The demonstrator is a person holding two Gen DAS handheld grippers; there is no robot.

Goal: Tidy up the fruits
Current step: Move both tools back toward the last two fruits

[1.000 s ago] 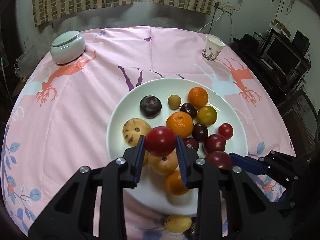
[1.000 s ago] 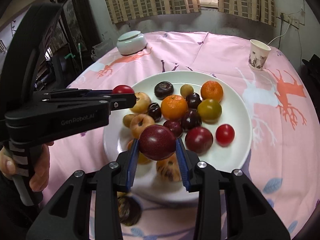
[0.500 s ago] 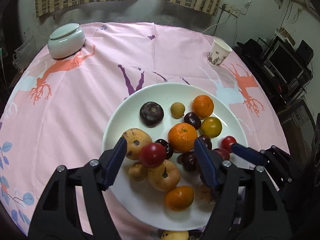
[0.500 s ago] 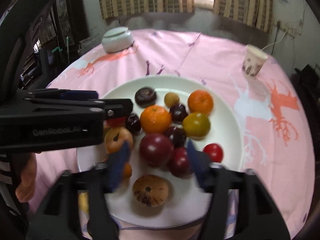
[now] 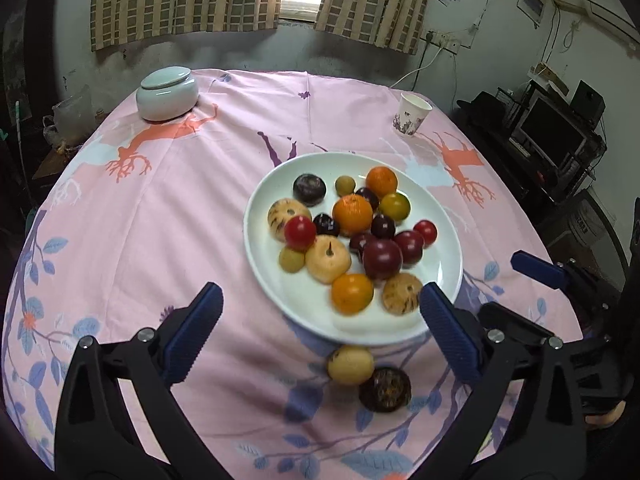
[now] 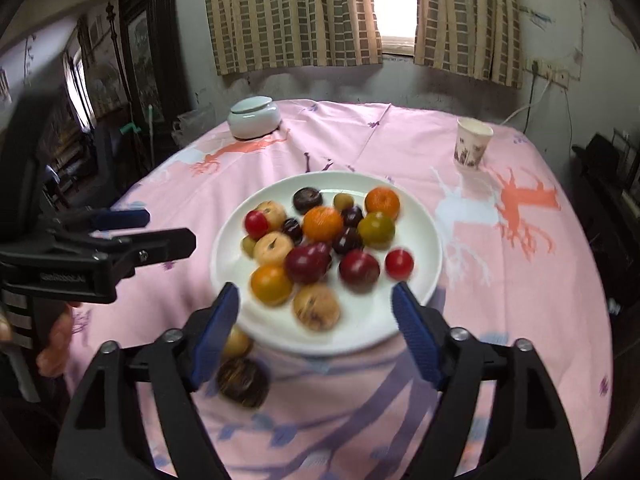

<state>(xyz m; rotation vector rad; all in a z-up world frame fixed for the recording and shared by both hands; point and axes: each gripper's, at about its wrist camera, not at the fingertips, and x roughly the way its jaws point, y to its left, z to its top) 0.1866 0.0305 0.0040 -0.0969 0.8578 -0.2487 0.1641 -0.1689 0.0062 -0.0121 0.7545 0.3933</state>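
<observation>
A white plate [image 6: 424, 280] heaped with fruit is seen at the centre of the frame on a worktop [image 6: 520, 300] draped in pink cloth. The right tongs [image 6: 316, 320] are held wide apart at the plate's near rim, gripping nothing. The left tongs [image 6: 132, 228] enter from mid-left. A lidded bowl [image 6: 254, 117] and paper cup [image 6: 472, 144] are set toward the top.
</observation>
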